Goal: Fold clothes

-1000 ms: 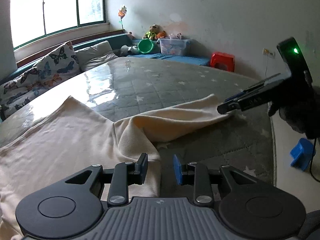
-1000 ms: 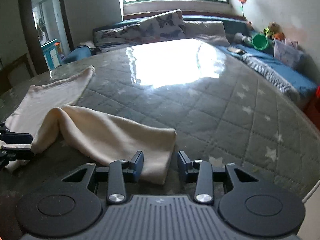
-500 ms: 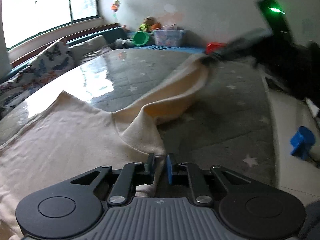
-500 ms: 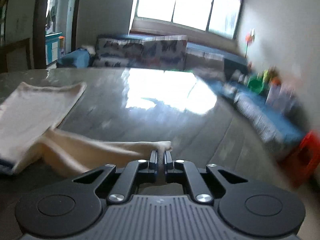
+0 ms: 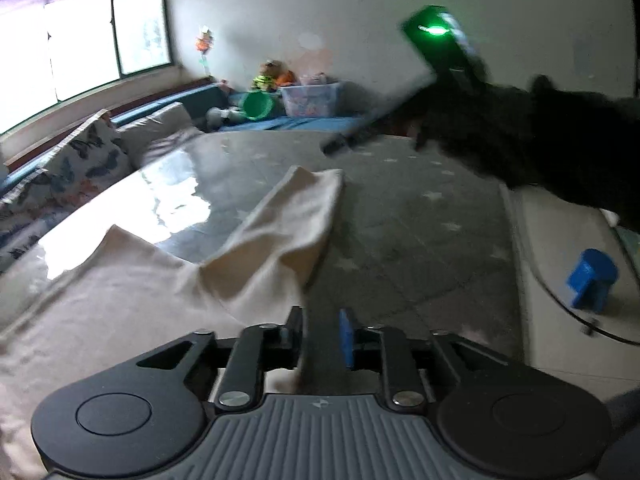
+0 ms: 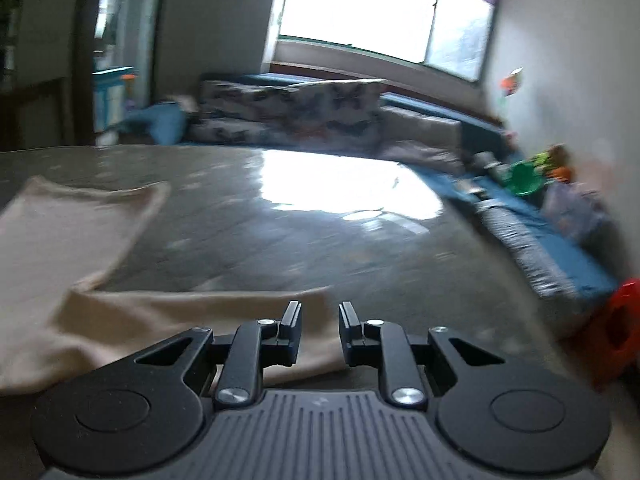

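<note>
A grey quilted bed [image 5: 420,216] carries a cream garment [image 5: 120,300], its sleeve [image 5: 296,216] stretched toward the bed's middle. Both tools, left [image 5: 322,334] and right [image 6: 319,322], hang over the garment, jaws opening and empty. Risk: the loose sleeve may slump crooked, spoiling the fold.

Right claw [image 6: 319,322] opening, empty, above cream garment [image 6: 120,320].

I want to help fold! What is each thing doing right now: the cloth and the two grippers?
Cream garment: lying on the mattress, one sleeve stretched out flat, not folded yet.
Left gripper: jaws opening, nothing held.
Right gripper: jaws opening, hovering over the sleeve end, nothing held.
Mattress: shiny plastic cover on.
</note>
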### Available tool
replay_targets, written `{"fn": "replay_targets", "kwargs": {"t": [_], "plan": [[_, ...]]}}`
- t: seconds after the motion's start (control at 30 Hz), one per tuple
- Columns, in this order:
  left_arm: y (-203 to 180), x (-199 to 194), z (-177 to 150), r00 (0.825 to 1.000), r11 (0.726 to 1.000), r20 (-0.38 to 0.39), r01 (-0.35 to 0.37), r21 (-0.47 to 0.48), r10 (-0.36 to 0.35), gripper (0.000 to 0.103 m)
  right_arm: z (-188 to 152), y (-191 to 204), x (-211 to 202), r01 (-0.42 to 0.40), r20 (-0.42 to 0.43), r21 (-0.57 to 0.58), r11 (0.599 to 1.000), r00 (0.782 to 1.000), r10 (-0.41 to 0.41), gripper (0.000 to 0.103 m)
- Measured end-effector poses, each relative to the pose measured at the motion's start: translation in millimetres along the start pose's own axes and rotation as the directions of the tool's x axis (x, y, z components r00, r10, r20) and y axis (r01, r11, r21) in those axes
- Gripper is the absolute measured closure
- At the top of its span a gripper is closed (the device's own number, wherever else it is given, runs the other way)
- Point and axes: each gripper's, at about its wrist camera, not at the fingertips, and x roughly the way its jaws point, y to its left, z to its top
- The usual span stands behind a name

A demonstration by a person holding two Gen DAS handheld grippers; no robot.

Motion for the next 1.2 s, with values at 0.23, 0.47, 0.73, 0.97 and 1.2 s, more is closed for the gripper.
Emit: {"fn": "replay_targets", "kwargs": {"t": [0.23,0.47,0.73,0.97,1.2], "plan": [[-7,25,-1,0.997,0.996,-0.056,-0.050,0.077,0.055,0.075,-16,24,-6,-0.147,-0.054,0.003,0.989,0.988,0.147,0.080],[-10,21,-4,0.999,0.992,-0.040,-0.012,0.125,0.017,0.096,-21,16,19,-0.070,-0.110,-0.026,0.997,0.992,0.067,0.076],[-8,24,-10,0.998,0.991,-0.053,0.036,0.132,-0.029,0.091,-7,14,22,-0.029,-0.085,-0.019,0.999,0.996,0.027,0.076],[-10,18,-11,0.999,0.997,-0.041,0.032,0.066,-0.030,0.078,5,36,44,-0.116,-0.073,-0.033,0.993,0.991,0.113,0.076],[23,-42,-25,0.993,0.987,0.039,-0.105,-0.124,0.110,0.069,3,17,56,-0.056,-0.086,0.044,0.997,0.994,0.060,0.074]]}}
